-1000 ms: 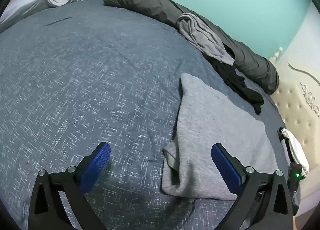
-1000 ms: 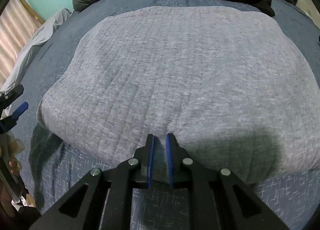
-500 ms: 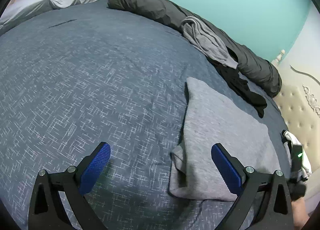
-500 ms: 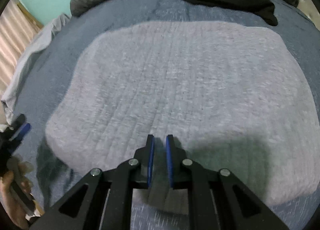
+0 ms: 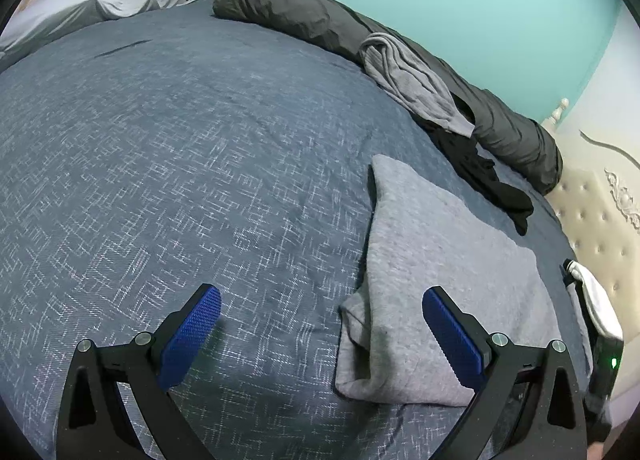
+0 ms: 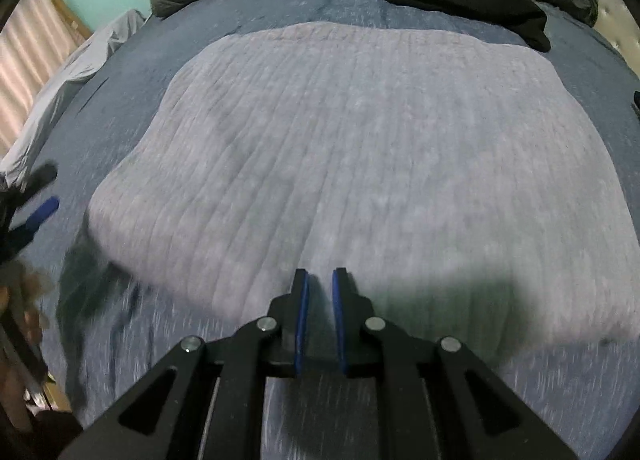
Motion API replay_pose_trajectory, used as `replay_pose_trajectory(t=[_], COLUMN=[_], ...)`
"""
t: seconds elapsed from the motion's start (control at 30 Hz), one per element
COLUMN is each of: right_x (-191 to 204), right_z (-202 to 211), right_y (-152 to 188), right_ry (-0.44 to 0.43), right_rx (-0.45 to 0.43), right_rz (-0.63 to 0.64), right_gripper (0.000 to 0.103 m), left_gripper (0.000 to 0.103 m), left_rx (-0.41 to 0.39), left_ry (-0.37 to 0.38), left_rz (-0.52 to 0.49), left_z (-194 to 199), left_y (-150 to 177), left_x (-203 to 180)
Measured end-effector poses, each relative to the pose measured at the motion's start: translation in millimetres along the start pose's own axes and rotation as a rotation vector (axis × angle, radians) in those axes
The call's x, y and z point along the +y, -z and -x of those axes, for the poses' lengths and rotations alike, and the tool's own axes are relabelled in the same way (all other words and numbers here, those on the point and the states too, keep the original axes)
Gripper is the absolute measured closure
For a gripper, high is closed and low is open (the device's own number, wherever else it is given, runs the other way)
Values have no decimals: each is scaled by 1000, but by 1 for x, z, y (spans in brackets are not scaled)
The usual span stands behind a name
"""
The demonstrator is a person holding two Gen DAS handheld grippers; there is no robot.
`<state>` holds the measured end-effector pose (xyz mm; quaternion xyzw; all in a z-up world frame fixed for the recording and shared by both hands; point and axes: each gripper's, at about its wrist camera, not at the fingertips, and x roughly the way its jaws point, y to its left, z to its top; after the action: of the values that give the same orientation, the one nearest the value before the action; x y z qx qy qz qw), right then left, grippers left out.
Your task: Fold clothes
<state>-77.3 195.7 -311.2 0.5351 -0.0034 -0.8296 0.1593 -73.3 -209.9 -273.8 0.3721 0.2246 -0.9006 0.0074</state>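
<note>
Right claw: the right black two-finger gripper with blue pads (image 6: 320, 280) has its jaws nearly together with a slim gap and nothing visibly between them; it hovers over the near hem of the folded light-grey knitted garment (image 6: 360, 164).
Left claw: the left black two-finger gripper with blue pads (image 5: 320, 312) stands wide and holds nothing, one pad over bare cover, the other over the garment's corner.
Garment: it lies flat on the dark blue cross-hatched bedspread (image 5: 160, 164), toward the headboard side; the corner nearest the left claw (image 5: 360, 344) is rumpled, with layers bunched.
Risk, corner: a fold made over that bunched corner would likely lock in a lump and skew the edges.
Risk, grip: the narrow right jaws may catch only the top layer, so the layers would likely slide apart on lifting.
Risk, cover: pinching low could drag the bedspread too.
Risk, pile: the crumpled grey cloth (image 5: 416, 88) and black cloth (image 5: 484, 176) against the dark grey rolled duvet (image 5: 320, 24) lie near the far edge; a long sweep could snag them.
</note>
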Motion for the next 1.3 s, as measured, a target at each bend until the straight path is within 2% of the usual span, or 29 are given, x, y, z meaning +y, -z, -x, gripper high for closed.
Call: replay_pose_trajectory(t=[0.17, 0.33, 0.5, 0.63, 0.97, 1.1, 1.3], right_x=[-4, -4, -17, -30, -70, -71, -75], right_z=[9, 1, -16, -29, -65, -54, -17], right_y=[12, -1, -36, -69, -142, -129, -60], right_ry=[-5, 5, 15, 65, 115, 102, 23], right_rx=[2, 23, 41, 41, 84, 104, 122], right_rz=[12, 25, 19, 11, -33, 3, 1], right_gripper=[92, 92, 92, 92, 92, 92, 92], left_gripper=[0, 0, 0, 0, 0, 0, 0], left_rx=[-4, -7, -19, -34, -10, -21, -36], left_ry=[1, 2, 5, 10, 13, 9, 6], left_rz=[9, 4, 16, 19, 34, 39, 5], left_z=[2, 3, 5, 7, -1, 2, 15], left_y=[1, 0, 1, 1, 1, -2, -1], left_x=[1, 0, 3, 3, 13, 13, 6])
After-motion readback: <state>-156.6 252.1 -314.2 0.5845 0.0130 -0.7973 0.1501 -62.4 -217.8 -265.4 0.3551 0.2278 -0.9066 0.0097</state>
